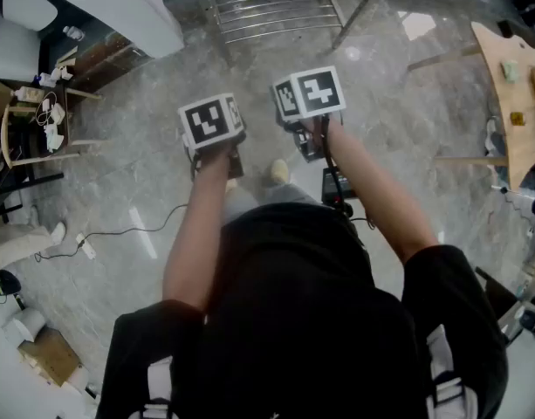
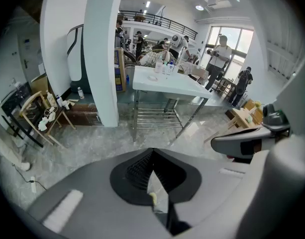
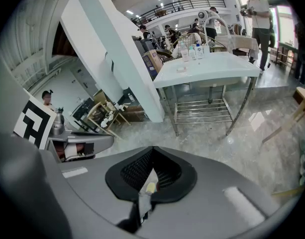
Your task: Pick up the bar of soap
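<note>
I stand on a grey marble floor (image 1: pixel 145 173) with both grippers held out and tilted downward. The left gripper (image 1: pixel 211 127) and right gripper (image 1: pixel 307 103) show mainly their marker cubes in the head view. In the left gripper view the jaws (image 2: pixel 152 152) meet at the tips with nothing between them. The right gripper (image 3: pixel 153 149) looks the same, shut and empty. Ahead stands a white table (image 3: pixel 212 67) with bottles and a small pale thing (image 3: pixel 181 69) on it, too small to tell whether it is the soap.
The table has metal legs and a wire shelf (image 1: pixel 276 7) underneath. A white pillar (image 2: pixel 105 54) rises to its left. A wooden chair with clutter (image 1: pixel 27 133) is at far left, a wooden bench (image 1: pixel 511 94) at right. A cable (image 1: pixel 119 230) runs across the floor. People stand in the background.
</note>
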The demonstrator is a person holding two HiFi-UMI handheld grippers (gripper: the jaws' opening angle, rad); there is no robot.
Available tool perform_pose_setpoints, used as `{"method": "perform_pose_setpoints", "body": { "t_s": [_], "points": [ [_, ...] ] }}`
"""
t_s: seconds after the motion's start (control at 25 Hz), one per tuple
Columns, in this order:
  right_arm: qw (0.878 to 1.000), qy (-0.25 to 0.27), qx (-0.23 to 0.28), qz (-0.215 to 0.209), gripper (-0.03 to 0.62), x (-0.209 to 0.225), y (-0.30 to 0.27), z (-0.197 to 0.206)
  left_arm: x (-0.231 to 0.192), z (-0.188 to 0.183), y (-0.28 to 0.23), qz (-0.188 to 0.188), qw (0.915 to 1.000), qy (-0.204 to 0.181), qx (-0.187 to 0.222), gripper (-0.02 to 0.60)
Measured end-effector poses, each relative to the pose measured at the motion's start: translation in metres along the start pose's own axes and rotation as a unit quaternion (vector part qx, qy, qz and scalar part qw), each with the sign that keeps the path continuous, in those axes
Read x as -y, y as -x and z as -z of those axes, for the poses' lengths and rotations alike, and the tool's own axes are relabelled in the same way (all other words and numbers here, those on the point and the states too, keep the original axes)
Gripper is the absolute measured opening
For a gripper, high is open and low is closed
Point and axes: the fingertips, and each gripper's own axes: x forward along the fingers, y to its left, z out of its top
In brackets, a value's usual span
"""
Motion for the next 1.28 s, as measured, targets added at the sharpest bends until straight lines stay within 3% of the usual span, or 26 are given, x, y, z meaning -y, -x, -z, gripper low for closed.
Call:
{"method": "perform_pose_setpoints", "body": {
  "t_s": [0.44,0.76,1.28],
  "points": [
    [1.000,-0.020,0.014,-0.011,0.014,0.009,0.005,-0.013,0.011,-0.012,-0.002,0.009,0.9999,-0.003,0.008,-0.003],
    [1.000,-0.010,0.001,-0.015,0.015,0.013,0.008,-0.011,0.019,-0.014,0.002,0.000,0.9999,-0.011,0.010,-0.002],
    [0.999,0.007,-0.005,-0.038,0.015,0.003,0.004,-0.009,0.024,-0.002,0.000,0.017,0.9999,-0.001,0.003,-0.002]
  ]
}}
